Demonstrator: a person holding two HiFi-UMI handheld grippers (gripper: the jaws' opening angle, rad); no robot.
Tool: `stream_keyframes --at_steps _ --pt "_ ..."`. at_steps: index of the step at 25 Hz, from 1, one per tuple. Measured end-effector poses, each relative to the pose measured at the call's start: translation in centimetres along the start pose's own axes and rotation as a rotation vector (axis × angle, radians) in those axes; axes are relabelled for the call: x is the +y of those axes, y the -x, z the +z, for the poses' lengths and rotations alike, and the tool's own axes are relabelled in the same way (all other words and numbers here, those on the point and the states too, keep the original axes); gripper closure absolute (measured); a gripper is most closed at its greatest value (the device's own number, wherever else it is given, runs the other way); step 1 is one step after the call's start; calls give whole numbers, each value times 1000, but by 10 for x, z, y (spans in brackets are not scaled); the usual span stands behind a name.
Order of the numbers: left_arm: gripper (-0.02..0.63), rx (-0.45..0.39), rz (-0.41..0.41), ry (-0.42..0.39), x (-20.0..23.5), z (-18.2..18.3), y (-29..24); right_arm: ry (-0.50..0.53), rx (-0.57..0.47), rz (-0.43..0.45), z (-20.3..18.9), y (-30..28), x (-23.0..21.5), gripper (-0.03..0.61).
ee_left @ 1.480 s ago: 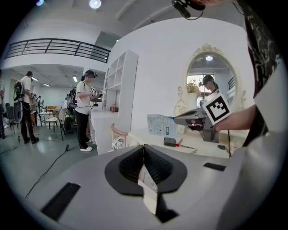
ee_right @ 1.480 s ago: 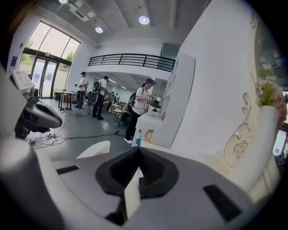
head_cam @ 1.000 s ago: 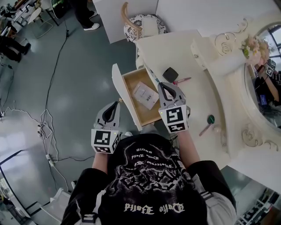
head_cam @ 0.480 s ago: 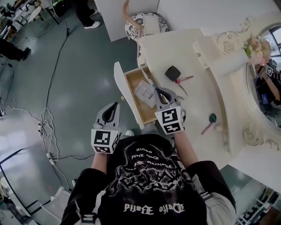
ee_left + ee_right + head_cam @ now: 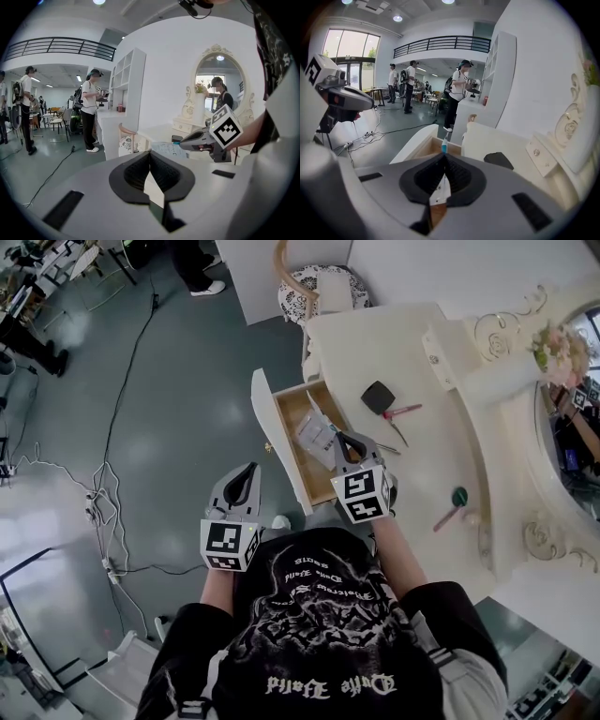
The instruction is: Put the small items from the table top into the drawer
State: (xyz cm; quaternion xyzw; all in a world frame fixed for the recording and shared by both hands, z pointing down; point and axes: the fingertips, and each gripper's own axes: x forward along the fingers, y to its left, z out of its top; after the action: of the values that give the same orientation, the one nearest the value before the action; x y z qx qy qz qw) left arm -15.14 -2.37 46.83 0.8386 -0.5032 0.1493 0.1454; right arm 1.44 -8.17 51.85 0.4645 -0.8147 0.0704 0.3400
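Observation:
The wooden drawer [image 5: 298,407] stands pulled out of the cream dressing table [image 5: 375,343]. My right gripper [image 5: 343,440] hangs over the drawer's near part, shut on a flat white packet [image 5: 316,430] that tilts into the drawer. In the right gripper view the packet [image 5: 442,183] shows edge-on between the pads, with a blue tip above the jaws. From the left gripper view the packet [image 5: 165,149] is seen side-on. My left gripper [image 5: 250,469] stays left of the drawer front, over the floor, shut and empty. On the table top lie a black compact [image 5: 378,397], pink-handled scissors [image 5: 404,412] and a green-headed brush [image 5: 449,503].
A chair with a patterned seat [image 5: 317,287] stands beyond the table's far end. The mirror frame and a pink flower bunch [image 5: 561,349] line the table's right side. Cables [image 5: 103,493] run over the grey floor at the left. People stand far off in the room.
My right gripper has come down and nearer to me over the drawer, the white packet still in its jaws. The left gripper has kept its place.

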Motion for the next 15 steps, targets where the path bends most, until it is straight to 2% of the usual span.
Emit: stream_keyframes --at_steps 9,15 --pt "598 9 6 3 -4 -3 1 33 75 -13 -23 -18 8 568" --pt "598 26 24 -8 0 -5 5 18 118 -6 -38 -28 16 568"
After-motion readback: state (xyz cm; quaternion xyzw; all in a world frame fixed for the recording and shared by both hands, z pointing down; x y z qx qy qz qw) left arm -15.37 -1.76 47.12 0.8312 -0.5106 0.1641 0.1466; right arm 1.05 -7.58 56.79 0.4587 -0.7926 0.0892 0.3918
